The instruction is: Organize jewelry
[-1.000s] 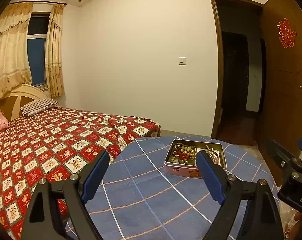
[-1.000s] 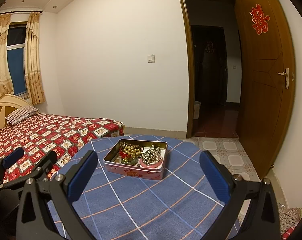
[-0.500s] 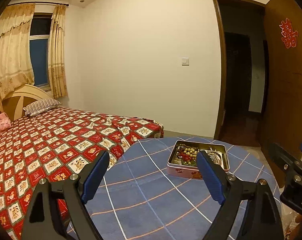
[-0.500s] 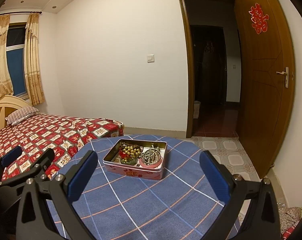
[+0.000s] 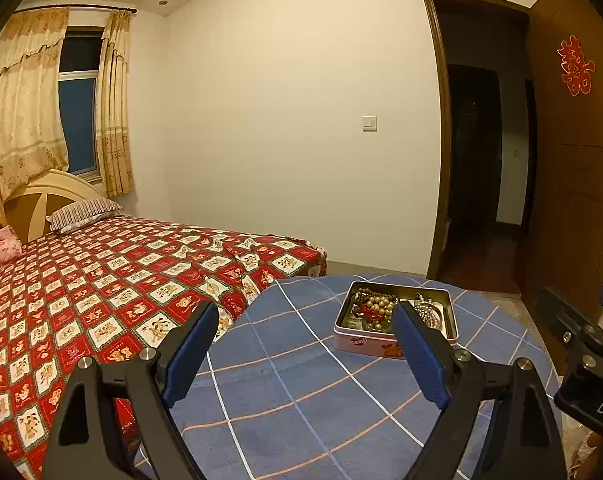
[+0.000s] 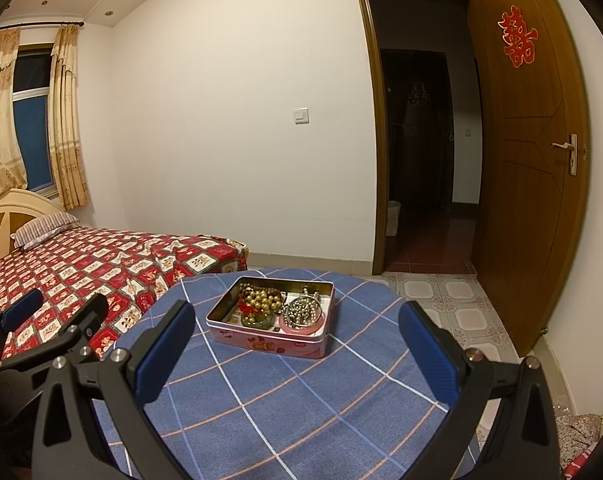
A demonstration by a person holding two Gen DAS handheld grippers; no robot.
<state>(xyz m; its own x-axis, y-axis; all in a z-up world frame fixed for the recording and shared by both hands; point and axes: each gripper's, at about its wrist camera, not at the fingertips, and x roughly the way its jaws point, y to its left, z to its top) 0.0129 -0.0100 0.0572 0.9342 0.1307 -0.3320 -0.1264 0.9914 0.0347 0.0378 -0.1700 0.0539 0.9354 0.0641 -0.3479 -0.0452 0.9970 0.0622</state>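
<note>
Jewelry (image 6: pixel 279 307) lay heaped in an open pink tin (image 6: pixel 261 342) at about 12 o'clock on the blue checked tabletop (image 6: pixel 301 408): gold beads, a red piece, a silvery strand. Over the last second the left claw (image 5: pixel 305 356) had drifted leftward, sliding the tin toward 2 o'clock in its view; the right claw (image 6: pixel 297 354) barely moved. Both claws stood wide and held nothing. Sorted or awaiting sorting, the tin fit either.

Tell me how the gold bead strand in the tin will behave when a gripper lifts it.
The gold bead strand lies heaped in the tin, so it will probably hang limp and swing. Round, shiny beads may slip between flat pads. It touches the red piece and the silver beads, so it might snag and drag them.
</note>
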